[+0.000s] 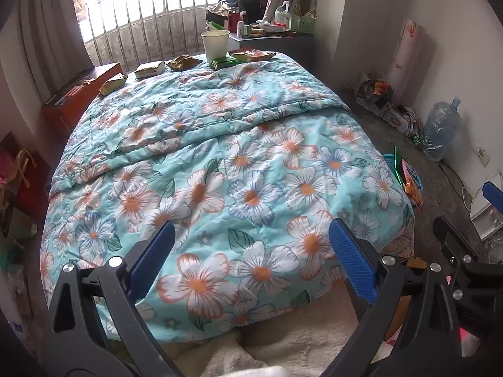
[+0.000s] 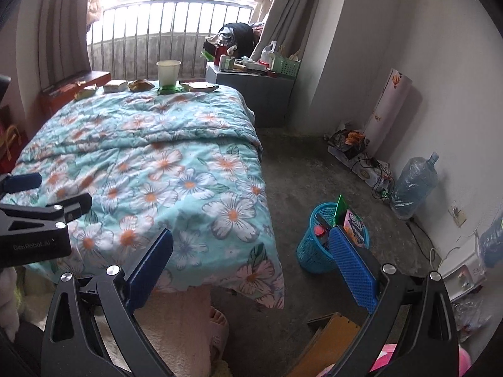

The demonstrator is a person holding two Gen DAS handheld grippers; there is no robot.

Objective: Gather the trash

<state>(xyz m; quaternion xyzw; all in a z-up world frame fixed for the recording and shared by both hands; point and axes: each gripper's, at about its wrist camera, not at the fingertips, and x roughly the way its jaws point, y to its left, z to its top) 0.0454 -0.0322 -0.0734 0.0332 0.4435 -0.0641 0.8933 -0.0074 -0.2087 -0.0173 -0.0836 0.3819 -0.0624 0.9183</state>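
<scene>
You are standing at the foot of a bed covered by a light blue floral quilt (image 1: 220,163). Your left gripper (image 1: 251,251) hovers over the near end of the quilt with its blue-padded jaws spread wide and nothing between them. Your right gripper (image 2: 251,270) hangs beyond the bed's near right corner, above bare concrete floor, its jaws also spread and empty. The trash lies in a row along the far edge of the bed, well apart from both grippers: a white paper cup (image 1: 215,44) standing upright, a green wrapper (image 1: 225,61) at its base, an orange-brown wrapper (image 1: 256,55) to its right, and three yellowish packets (image 1: 150,69) to its left. On the floor to the right of the bed stands a blue mesh wastebasket (image 2: 311,245), already holding some colourful packaging, just beyond the right gripper's right finger.
</scene>
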